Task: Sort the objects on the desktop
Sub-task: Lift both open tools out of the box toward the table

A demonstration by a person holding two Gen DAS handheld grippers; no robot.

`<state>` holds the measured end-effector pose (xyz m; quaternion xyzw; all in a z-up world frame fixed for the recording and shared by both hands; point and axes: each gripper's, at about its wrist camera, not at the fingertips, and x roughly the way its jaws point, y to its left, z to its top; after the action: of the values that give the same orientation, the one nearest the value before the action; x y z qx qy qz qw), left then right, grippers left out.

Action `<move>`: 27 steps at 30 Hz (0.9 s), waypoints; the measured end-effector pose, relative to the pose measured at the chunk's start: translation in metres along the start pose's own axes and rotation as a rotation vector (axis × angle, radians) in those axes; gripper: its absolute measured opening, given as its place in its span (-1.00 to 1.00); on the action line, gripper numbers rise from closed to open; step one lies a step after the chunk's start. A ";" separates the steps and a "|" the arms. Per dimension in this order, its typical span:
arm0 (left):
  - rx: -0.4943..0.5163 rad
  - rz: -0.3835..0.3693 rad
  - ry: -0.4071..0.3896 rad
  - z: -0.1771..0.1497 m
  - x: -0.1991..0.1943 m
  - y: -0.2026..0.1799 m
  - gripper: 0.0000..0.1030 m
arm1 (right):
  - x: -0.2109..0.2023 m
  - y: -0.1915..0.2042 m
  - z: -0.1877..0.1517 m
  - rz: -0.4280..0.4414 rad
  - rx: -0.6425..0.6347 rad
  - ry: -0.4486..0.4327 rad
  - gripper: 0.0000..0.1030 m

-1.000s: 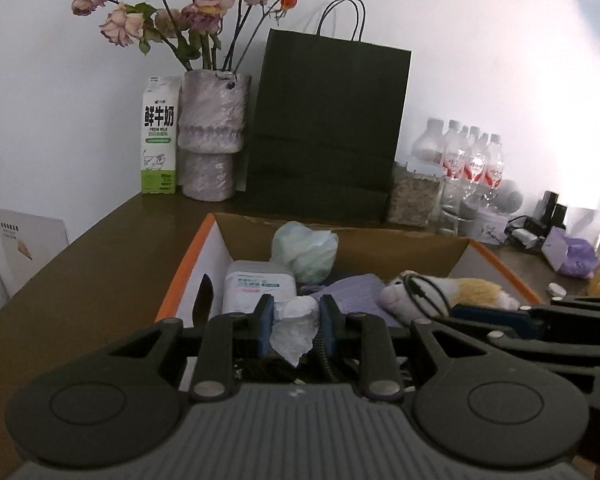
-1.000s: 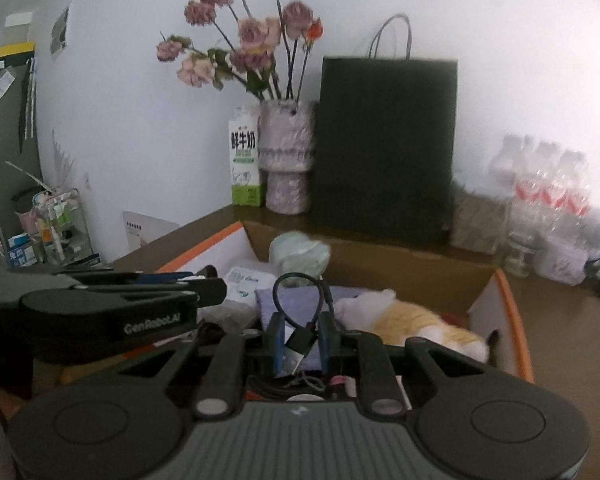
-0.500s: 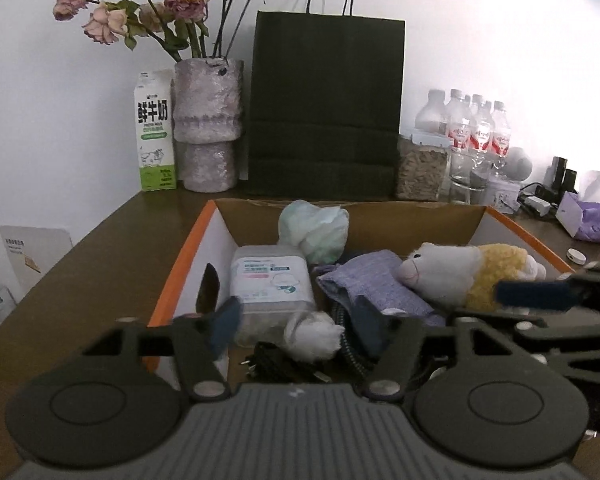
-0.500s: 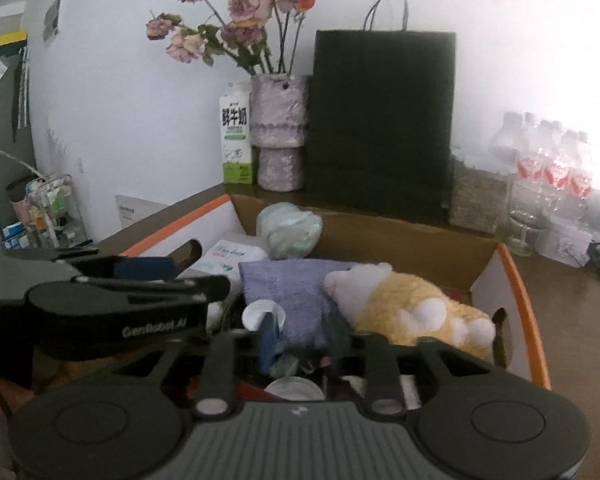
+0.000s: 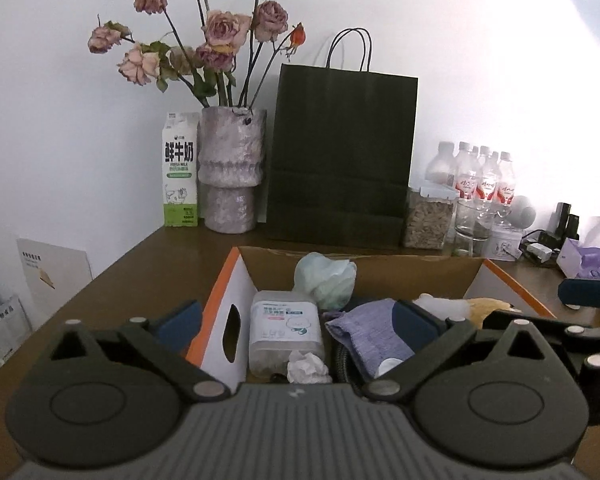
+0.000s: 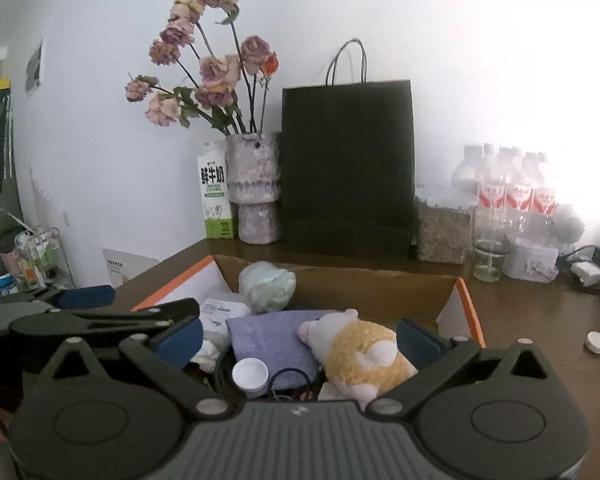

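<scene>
Both grippers are hovering over the near side of the open cardboard box [image 5: 236, 280], which is sitting on the brown desk [image 5: 148, 264]. The left gripper [image 5: 296, 320] is standing with its jaws spread wide, having just been opening; nothing is pressed between the blue pads [image 5: 178, 318]. The crumpled white paper ball [image 5: 308, 368] is lying loose in the box at its near edge, just beside a clear pack of wipes [image 5: 286, 330] toward the left wall.

The right gripper [image 6: 298, 338] is likewise gaping wide, jaws just having been opening, and gripping nothing. Below it a black cable loop [image 6: 290, 382] is resting in the box by the near edge, beside a white cap [image 6: 250, 374]. A purple cloth [image 6: 272, 338] is lying mid-box, a plush toy [image 6: 356, 350] is lying toward the right wall, and a pale green bundle [image 6: 266, 286] is sitting against the far wall.

Along the desk's far edge, by the wall: a milk carton [image 5: 181, 170], a vase of dried roses [image 5: 232, 176], a black paper bag [image 5: 340, 156], a jar [image 5: 428, 218] and water bottles [image 5: 484, 184]. A small white lid [image 6: 596, 342] is lying on the desk right of the box.
</scene>
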<state>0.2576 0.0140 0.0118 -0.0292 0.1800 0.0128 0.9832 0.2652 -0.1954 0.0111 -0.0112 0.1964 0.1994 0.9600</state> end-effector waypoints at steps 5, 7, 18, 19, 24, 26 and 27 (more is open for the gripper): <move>-0.005 0.005 -0.002 0.001 -0.015 -0.001 1.00 | -0.016 0.005 0.001 0.002 -0.007 -0.008 1.00; -0.004 0.008 -0.006 0.001 -0.023 -0.002 1.00 | -0.023 0.008 0.001 0.003 -0.015 -0.012 1.00; 0.014 -0.003 -0.028 0.000 -0.066 -0.013 1.00 | -0.070 0.009 -0.003 -0.011 -0.025 -0.054 1.00; 0.017 -0.004 -0.030 0.000 -0.070 -0.015 1.00 | -0.075 0.008 -0.004 -0.015 -0.025 -0.057 1.00; 0.021 -0.018 -0.022 -0.007 -0.084 -0.018 1.00 | -0.092 0.001 -0.014 -0.040 -0.030 -0.050 1.00; 0.018 -0.019 -0.013 -0.010 -0.087 -0.018 1.00 | -0.097 -0.005 -0.019 -0.052 -0.028 -0.039 1.00; 0.016 -0.020 -0.007 -0.012 -0.088 -0.018 1.00 | -0.099 -0.008 -0.022 -0.061 -0.025 -0.031 1.00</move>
<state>0.1717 -0.0064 0.0327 -0.0229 0.1765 0.0017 0.9840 0.1763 -0.2425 0.0282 -0.0260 0.1783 0.1728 0.9683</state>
